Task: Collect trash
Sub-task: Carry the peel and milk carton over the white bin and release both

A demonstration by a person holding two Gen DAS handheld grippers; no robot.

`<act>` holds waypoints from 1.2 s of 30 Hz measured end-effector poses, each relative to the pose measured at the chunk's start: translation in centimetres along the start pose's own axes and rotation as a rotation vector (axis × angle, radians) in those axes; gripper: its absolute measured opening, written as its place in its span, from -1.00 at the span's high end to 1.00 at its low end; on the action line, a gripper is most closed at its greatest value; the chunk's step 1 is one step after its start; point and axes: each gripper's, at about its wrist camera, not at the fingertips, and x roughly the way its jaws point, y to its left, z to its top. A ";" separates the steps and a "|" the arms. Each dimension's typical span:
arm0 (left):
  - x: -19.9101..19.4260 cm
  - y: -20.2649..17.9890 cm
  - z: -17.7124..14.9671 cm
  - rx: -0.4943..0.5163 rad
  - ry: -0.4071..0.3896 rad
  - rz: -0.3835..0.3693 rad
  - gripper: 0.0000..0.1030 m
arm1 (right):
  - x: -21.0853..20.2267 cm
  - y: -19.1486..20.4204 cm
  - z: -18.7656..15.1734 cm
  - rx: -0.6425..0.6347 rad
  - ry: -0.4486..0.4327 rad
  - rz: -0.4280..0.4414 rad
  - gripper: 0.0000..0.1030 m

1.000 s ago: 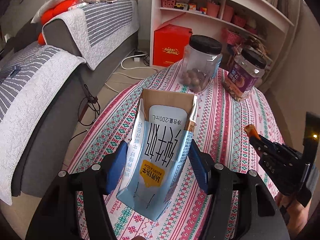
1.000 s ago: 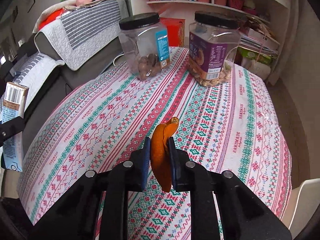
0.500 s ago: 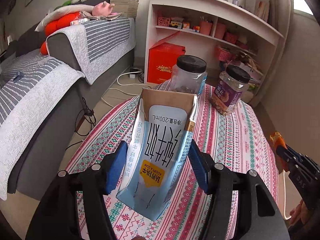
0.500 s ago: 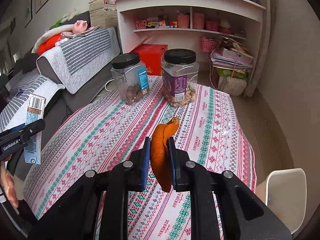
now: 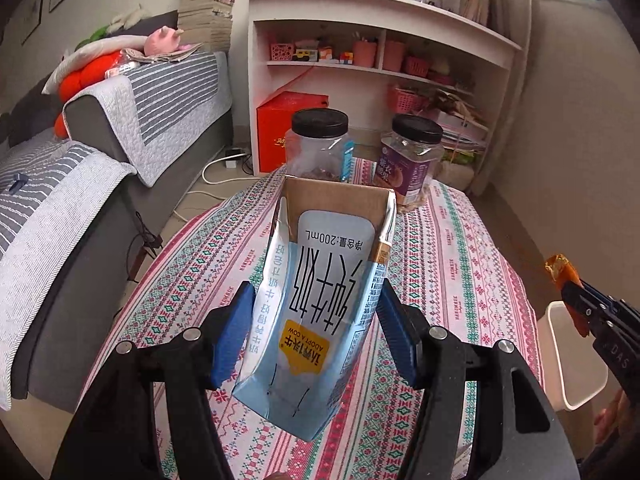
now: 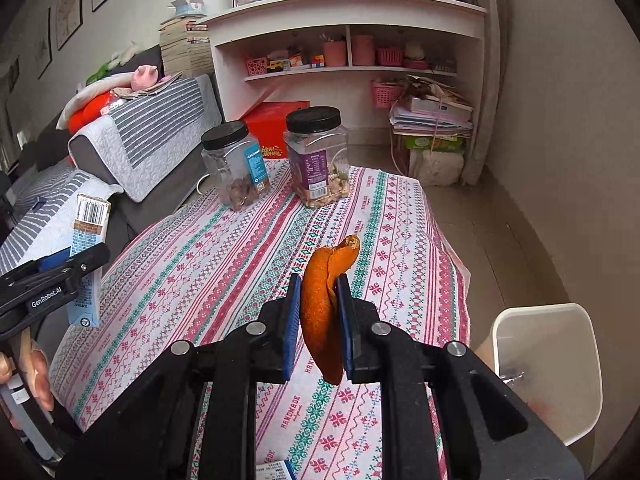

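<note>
1. Left wrist view: milk carton (image 5: 320, 304) is sitting clamped between the blue pads of the left gripper (image 5: 316, 334), so those tongs are standing about half wide and gripping it by the sides. It's a light blue 200 mL box, upside down to the camera, with the brown cardboard inside of its opened end showing and a yellow "ADOPT A COW" badge. It's hanging above the table (image 5: 452, 280), not touching it.
2. Same view, right edge: the right gripper (image 5: 574, 300) is poking in, pinching an orange peel (image 5: 562, 270), with a white bin (image 5: 576, 360) just below it beside the table.
3. Right wrist view: the right tongs are squeezed narrow on the peel (image 6: 324, 300), a curled, dried-looking orange strip sticking out above and below the pads. It's hanging over the table's near end, with the bin (image 6: 548, 364) just off to the right on the floor.
4. Left edge of that view: the left gripper (image 6: 76, 264) is showing up with the carton (image 6: 88, 256), barcode side out, and a hand (image 6: 32, 368) underneath.
5. Surface and room: the tablecloth (image 6: 224, 264) is running in pink and green cross-stitch stripes, two black-lidded snack jars (image 6: 236, 164) (image 6: 318, 156) are standing at the far end, and a grey sofa (image 6: 132, 136), white shelf unit (image 6: 352, 48) and red box (image 6: 272, 128) are sitting behind.
</note>
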 end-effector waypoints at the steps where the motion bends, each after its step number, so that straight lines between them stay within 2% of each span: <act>1: -0.1 -0.4 -0.1 0.007 0.002 -0.009 -0.18 | -0.3 -0.2 -0.2 -0.001 -0.002 0.000 0.67; 12: -0.5 -5.9 -2.7 0.060 0.033 -0.085 -0.18 | -3.5 -3.7 -1.7 0.017 -0.031 -0.039 0.67; 21: -0.5 -10.2 -4.2 0.119 0.051 -0.128 -0.18 | -5.7 -8.3 -2.8 0.091 -0.050 -0.115 0.67; 27: 0.0 -13.0 -4.8 0.130 0.082 -0.170 -0.18 | -7.6 -11.4 -3.4 0.125 -0.083 -0.203 0.67; 33: 0.3 -16.7 -4.8 0.166 0.097 -0.213 -0.18 | -7.9 -16.1 -4.5 0.222 -0.039 -0.300 0.67; 36: 0.1 -18.8 -4.6 0.191 0.093 -0.246 -0.18 | -8.3 -18.7 -5.6 0.309 -0.016 -0.325 0.67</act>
